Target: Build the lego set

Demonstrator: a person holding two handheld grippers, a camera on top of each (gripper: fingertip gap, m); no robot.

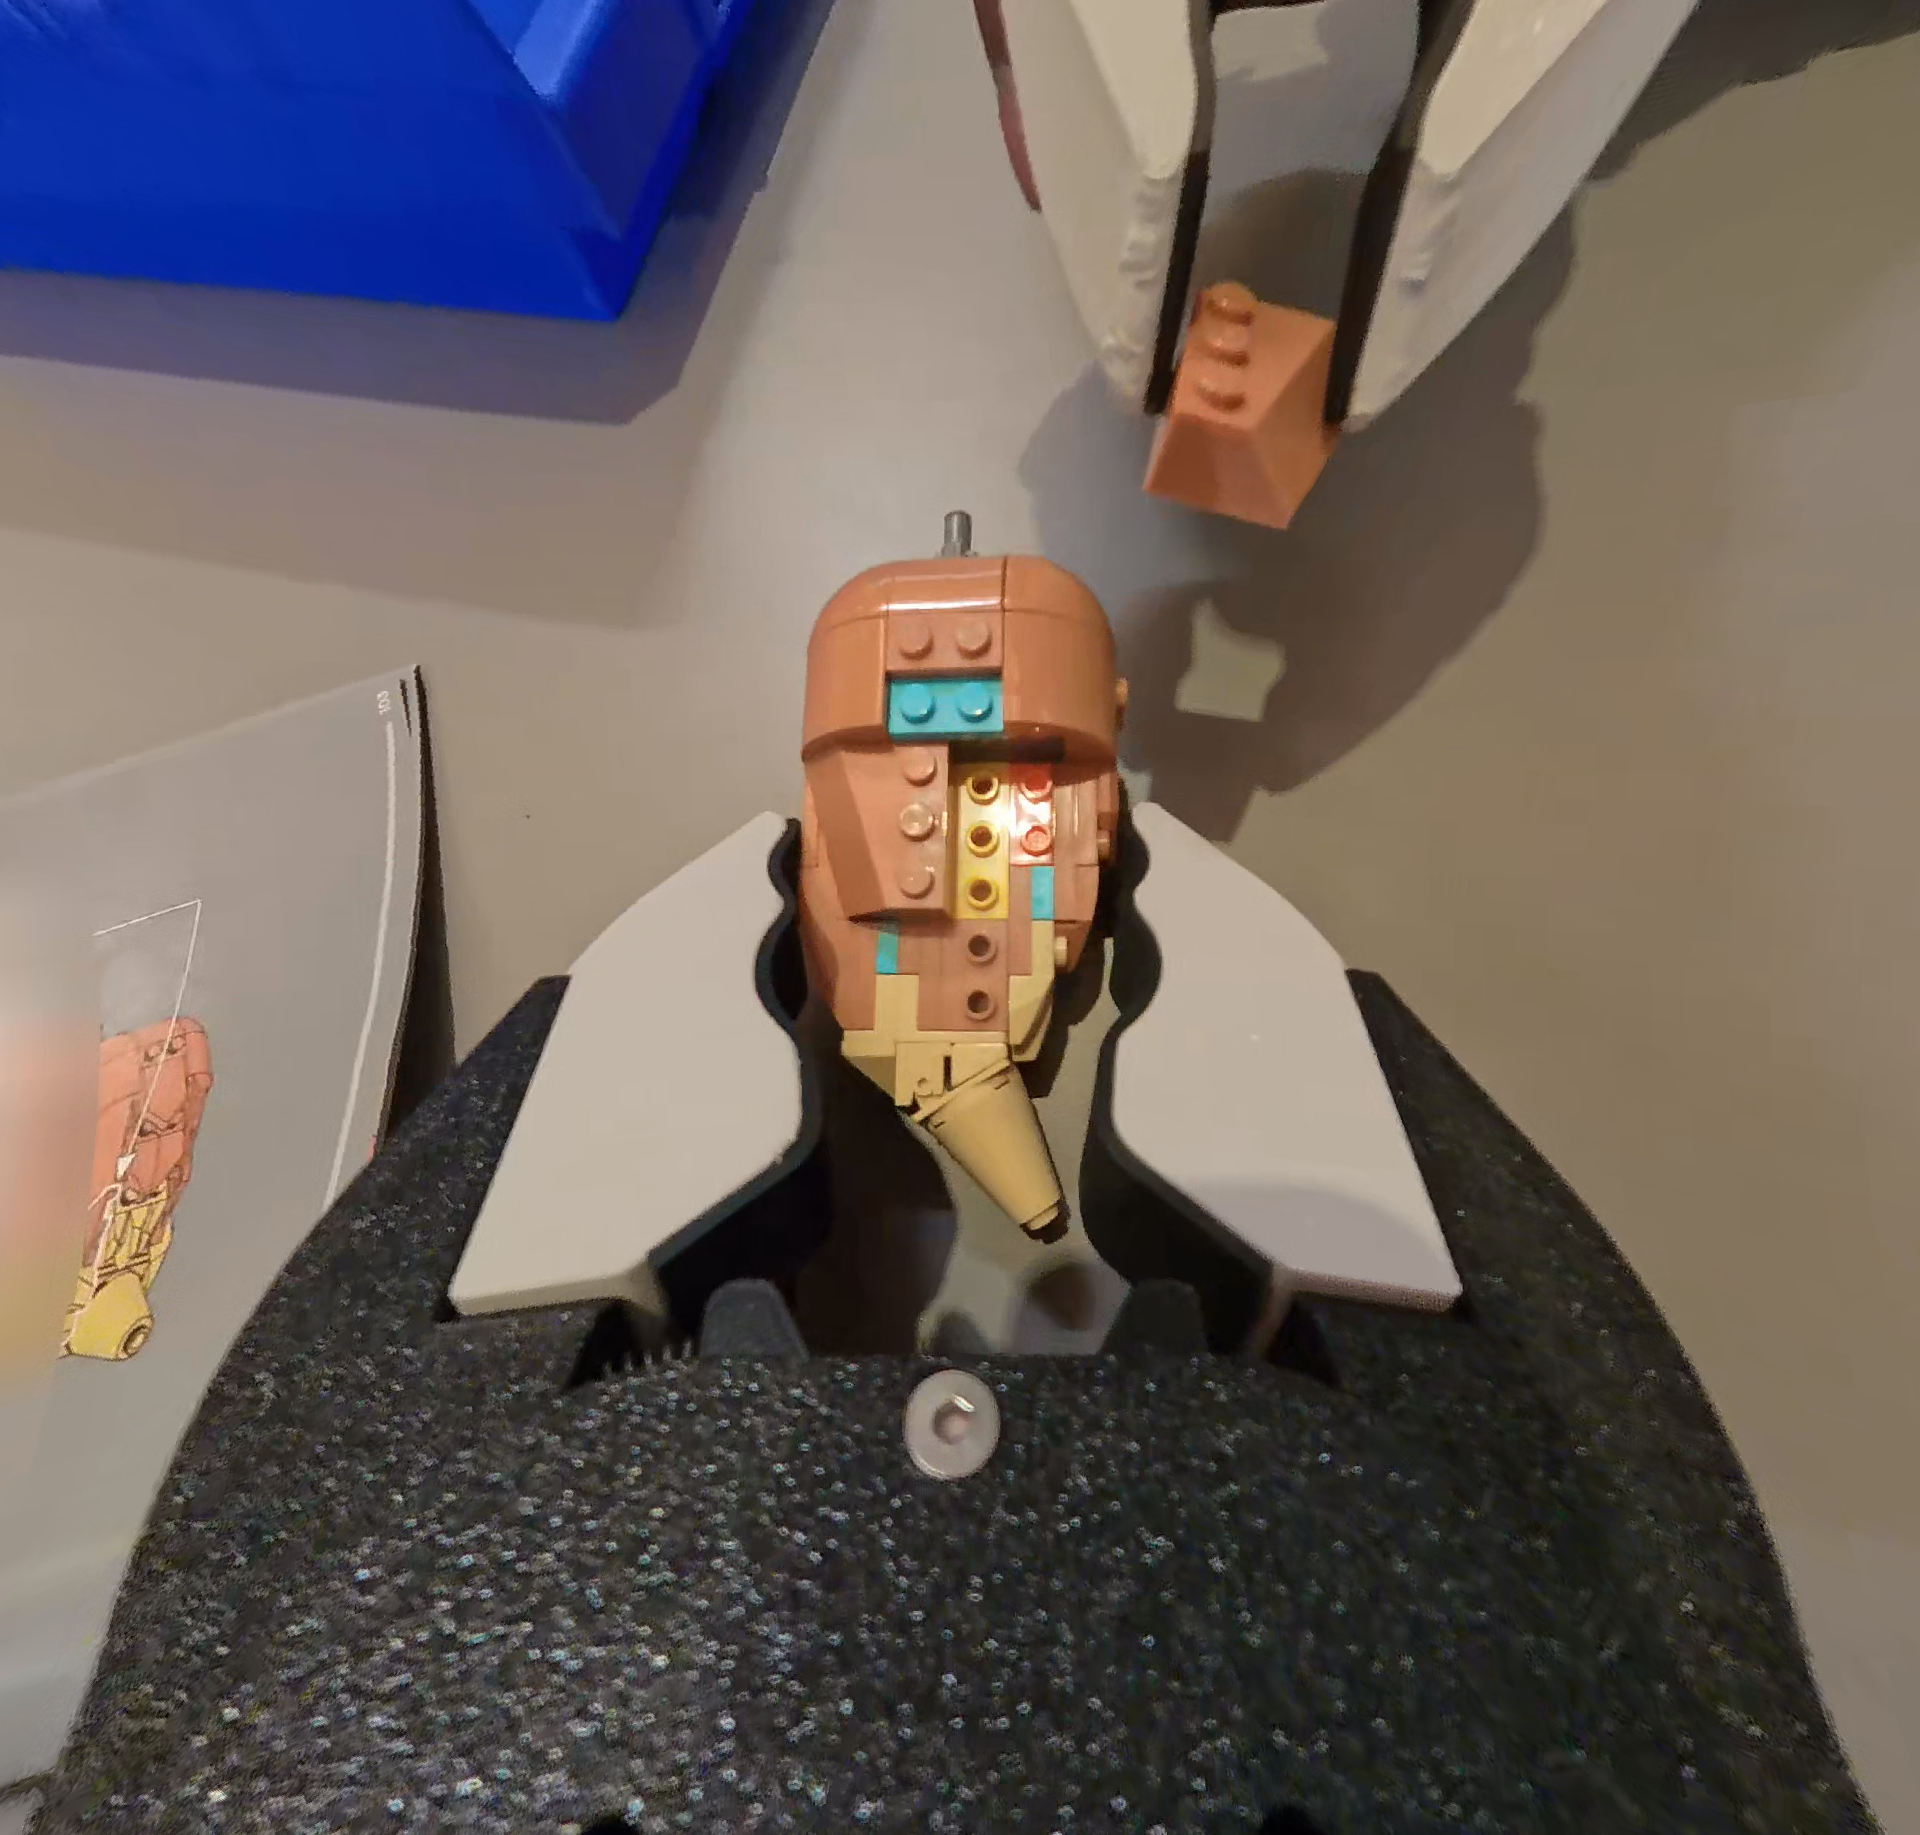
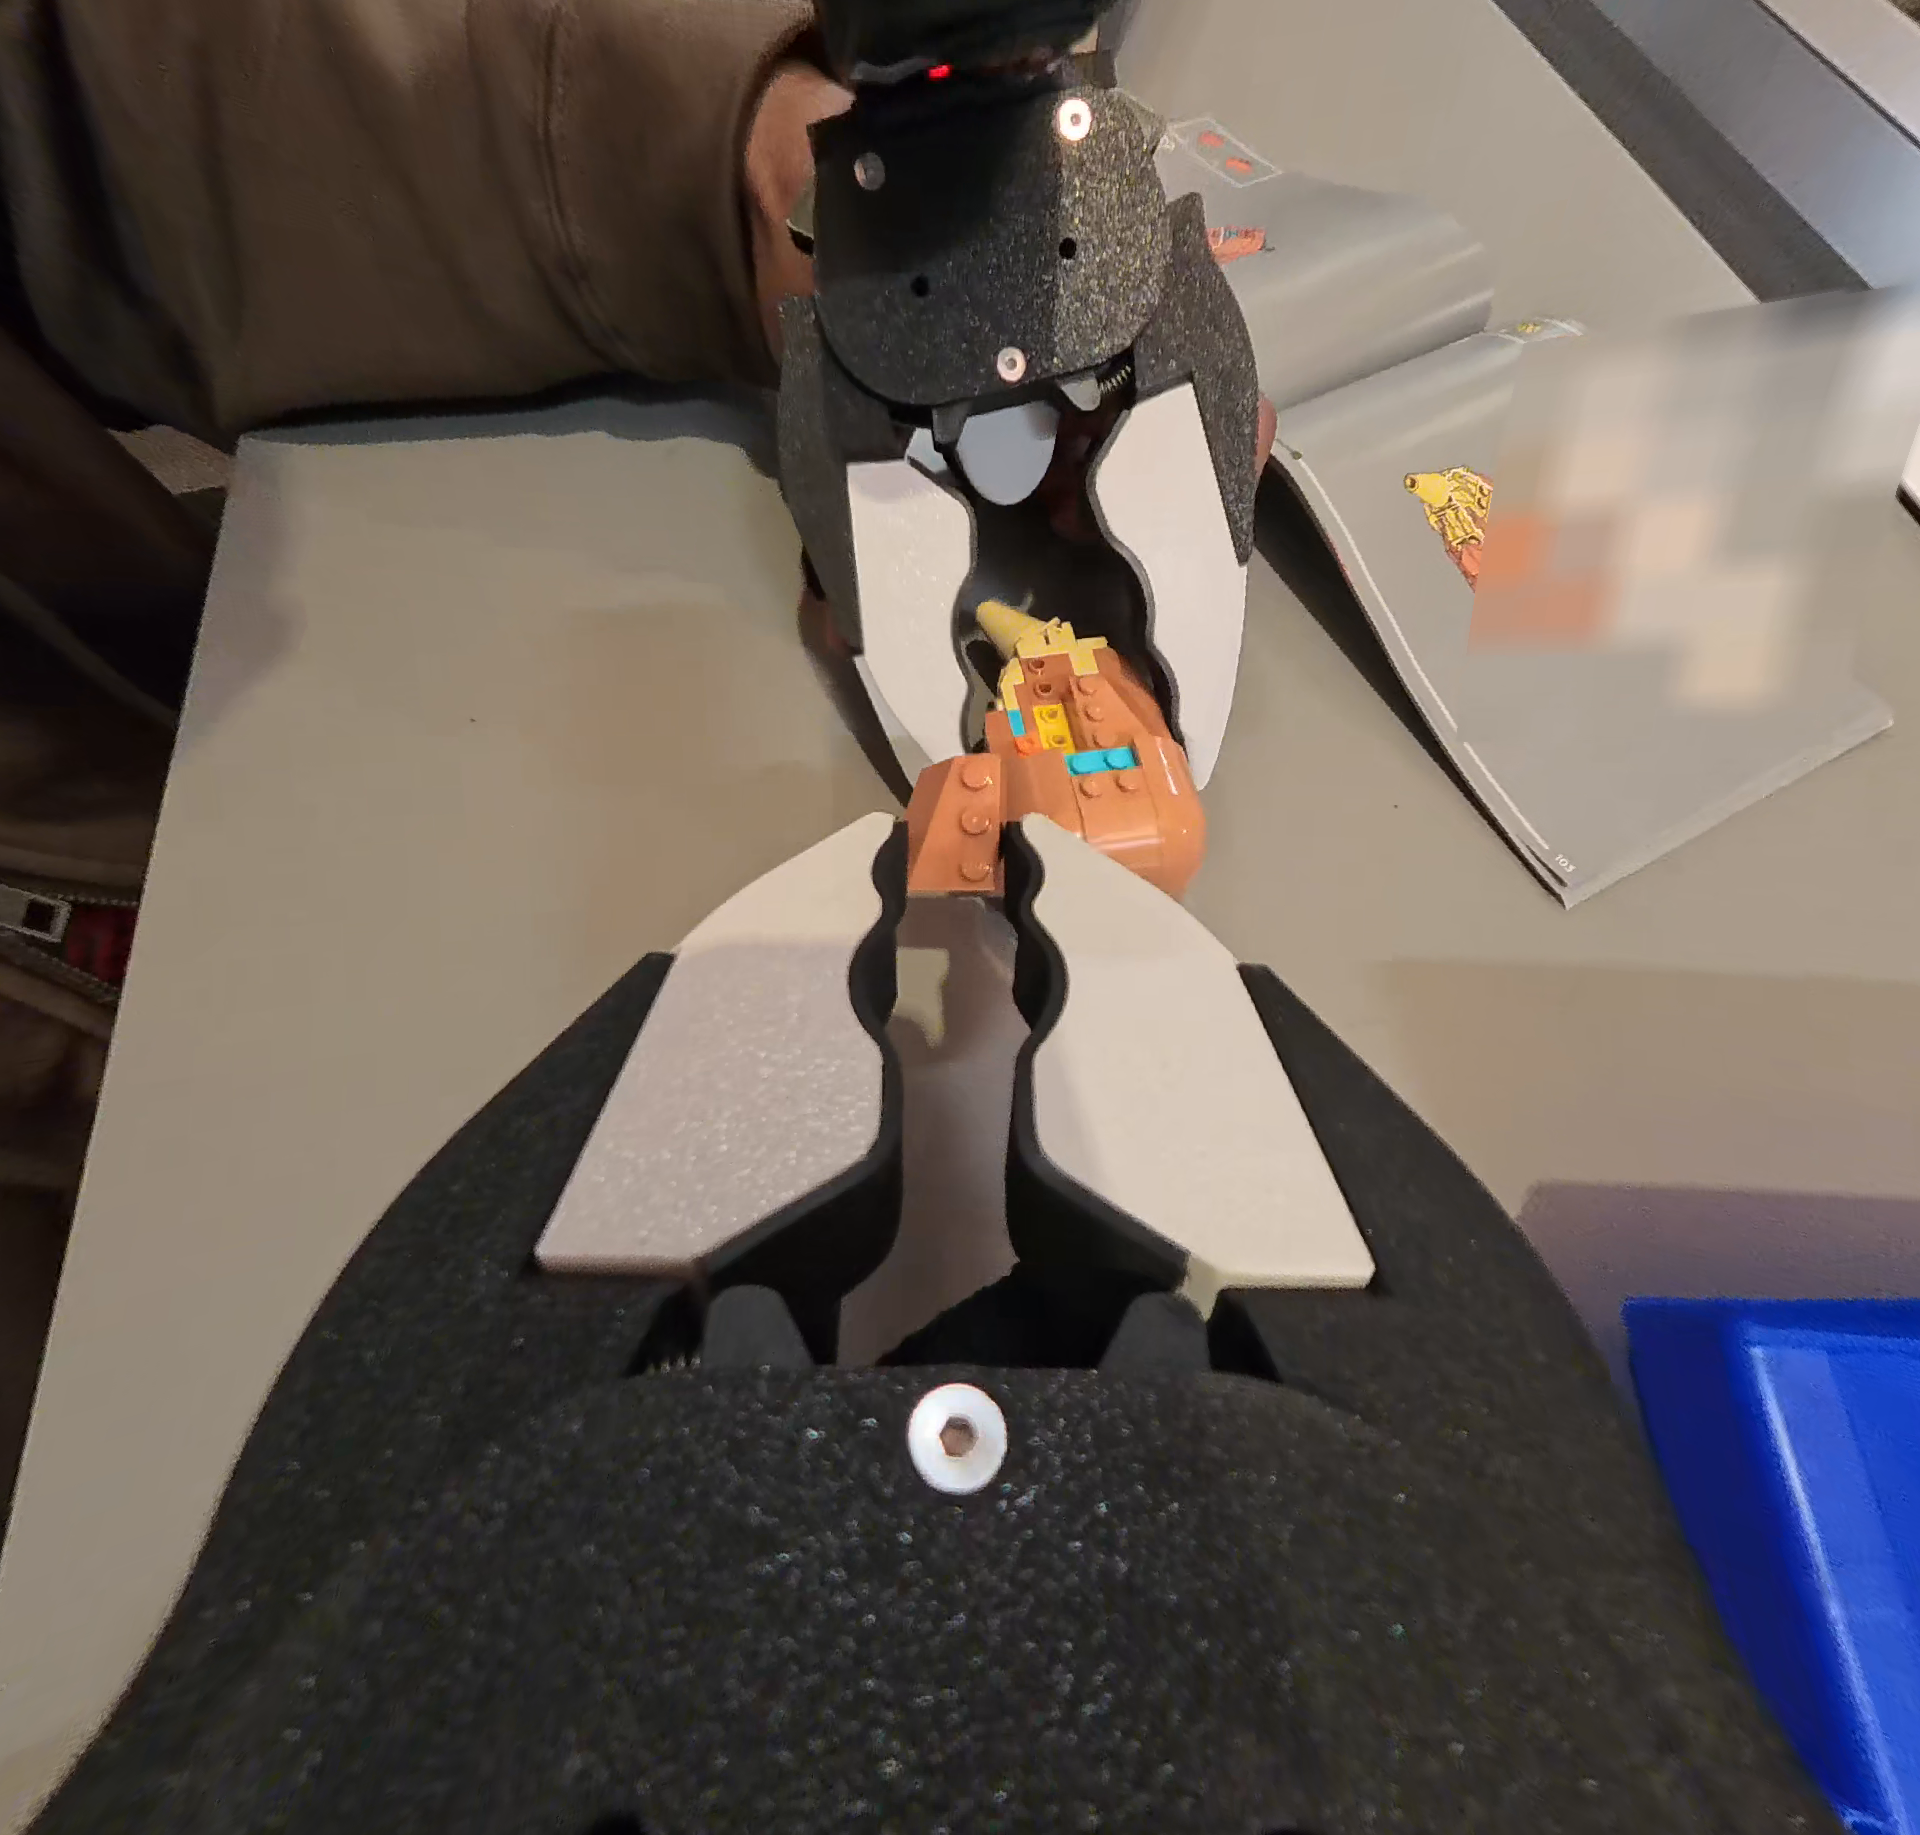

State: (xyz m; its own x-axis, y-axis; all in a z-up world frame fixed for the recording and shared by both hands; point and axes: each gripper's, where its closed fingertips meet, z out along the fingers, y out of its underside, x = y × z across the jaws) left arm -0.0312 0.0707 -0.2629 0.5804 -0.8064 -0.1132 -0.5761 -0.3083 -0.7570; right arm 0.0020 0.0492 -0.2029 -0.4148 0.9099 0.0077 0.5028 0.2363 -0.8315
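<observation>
My left gripper [image 1: 951, 840] is shut on a part-built lego model [image 1: 951, 809]: brown curved shell, teal, yellow and red plates showing studs, a tan cone at the near end. It holds the model just above the grey table. My right gripper [image 2: 951, 840] is shut on a brown sloped lego brick [image 2: 956, 829], right beside the model's [image 2: 1091, 757] brown end. In the left wrist view the right gripper [image 1: 1247, 403] hangs at upper right with the brown brick [image 1: 1236, 414] between its fingers, a little apart from the model. The left gripper [image 2: 1060, 684] also shows in the right wrist view.
A blue bin [image 1: 343, 112] stands at the far left of the left wrist view and shows at the lower right of the right wrist view [image 2: 1787, 1536]. An open instruction booklet [image 1: 239, 954] lies left of the model; it also shows in the right wrist view [image 2: 1558, 580]. A person's sleeve [image 2: 364, 164] rests on the table edge. Some 7 cm of space lies between my two pairs of fingers.
</observation>
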